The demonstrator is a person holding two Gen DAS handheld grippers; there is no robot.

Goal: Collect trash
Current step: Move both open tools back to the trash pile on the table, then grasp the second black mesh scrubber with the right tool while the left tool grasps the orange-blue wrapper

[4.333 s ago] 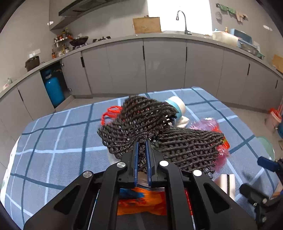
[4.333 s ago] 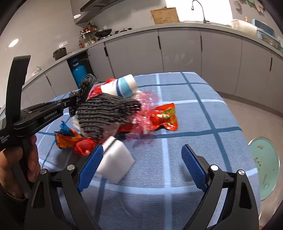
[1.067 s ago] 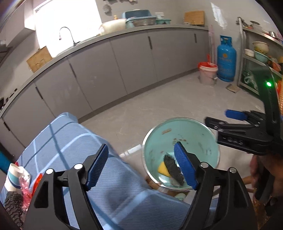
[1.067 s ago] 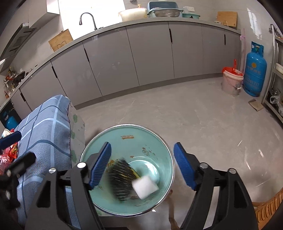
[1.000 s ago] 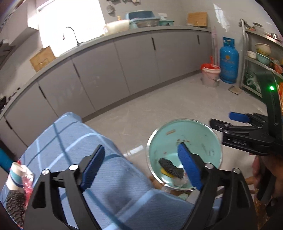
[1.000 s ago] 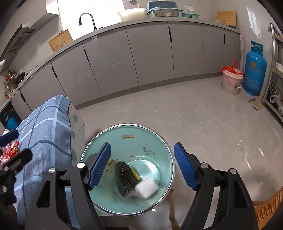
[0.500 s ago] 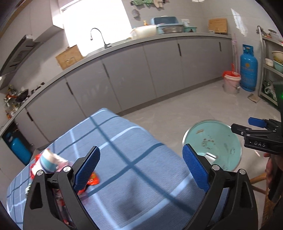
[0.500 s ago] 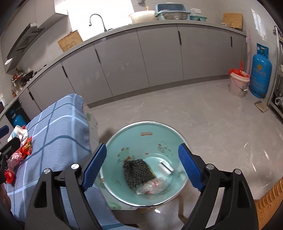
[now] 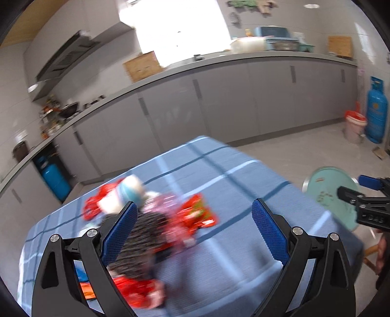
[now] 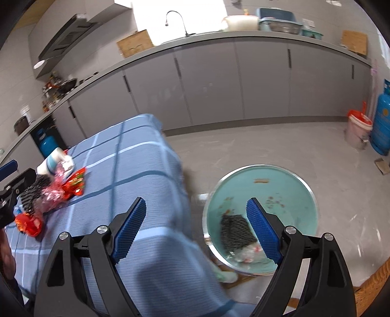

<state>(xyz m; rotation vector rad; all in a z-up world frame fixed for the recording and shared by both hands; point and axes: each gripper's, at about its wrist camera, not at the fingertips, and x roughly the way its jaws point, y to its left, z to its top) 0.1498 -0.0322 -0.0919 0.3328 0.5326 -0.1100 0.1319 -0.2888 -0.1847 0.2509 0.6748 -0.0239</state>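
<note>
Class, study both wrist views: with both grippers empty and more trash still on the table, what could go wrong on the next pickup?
1. The trash pile is tangled: black mesh, pink plastic and red wrappers overlap, so the open left gripper may drag extras along.
2. The bin stands off the table's edge; carried pieces could drop on the floor.
3. The open right gripper could snag the tablecloth.

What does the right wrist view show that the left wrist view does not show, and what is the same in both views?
Only the right wrist view shows the inside of the green bin, with a black mesh piece and crumpled plastic at its bottom, and the kitchen faucet.

Only the left wrist view shows the right gripper from outside, and the orange wrapper at the near edge of the trash pile.

Both show the blue checked tablecloth, the paper cup, the red wrappers, grey cabinets, and open, empty jaws.
</note>
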